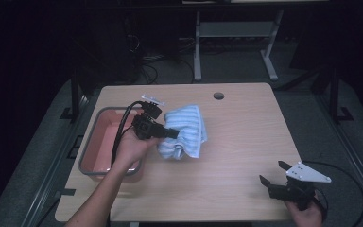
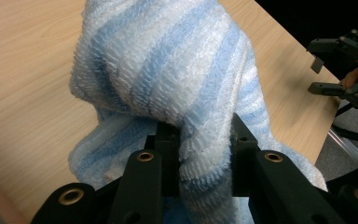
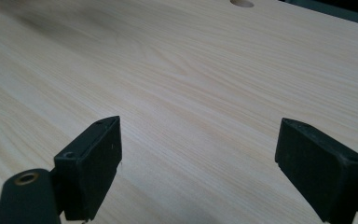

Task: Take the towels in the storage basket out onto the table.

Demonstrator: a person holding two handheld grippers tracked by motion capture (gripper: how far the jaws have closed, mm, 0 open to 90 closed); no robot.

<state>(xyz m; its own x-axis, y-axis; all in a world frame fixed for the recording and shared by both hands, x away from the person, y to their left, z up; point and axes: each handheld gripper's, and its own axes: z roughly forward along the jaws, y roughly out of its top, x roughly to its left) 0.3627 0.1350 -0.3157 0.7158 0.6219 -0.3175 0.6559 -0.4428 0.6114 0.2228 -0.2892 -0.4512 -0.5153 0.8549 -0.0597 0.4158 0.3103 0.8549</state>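
Observation:
A blue and white striped towel [image 1: 185, 132] hangs bunched over the middle of the wooden table [image 1: 246, 137]. My left gripper [image 1: 169, 133] is shut on a fold of the towel [image 2: 168, 70], its jaws pinching the terry cloth from both sides. The left gripper [image 2: 204, 158] holds the cloth just right of the pink tub [image 1: 104, 142]. My right gripper [image 1: 273, 173] rests open near the table's front right corner, nothing between its jaws. In the right gripper view, the right gripper [image 3: 198, 158] stands wide over bare wood.
The pink tub with a grey rim sits at the table's left side. A round cable hole [image 1: 218, 96] lies near the far edge, also seen as the hole [image 3: 241, 3]. The floor beyond holds desk legs [image 1: 197, 47] and cables.

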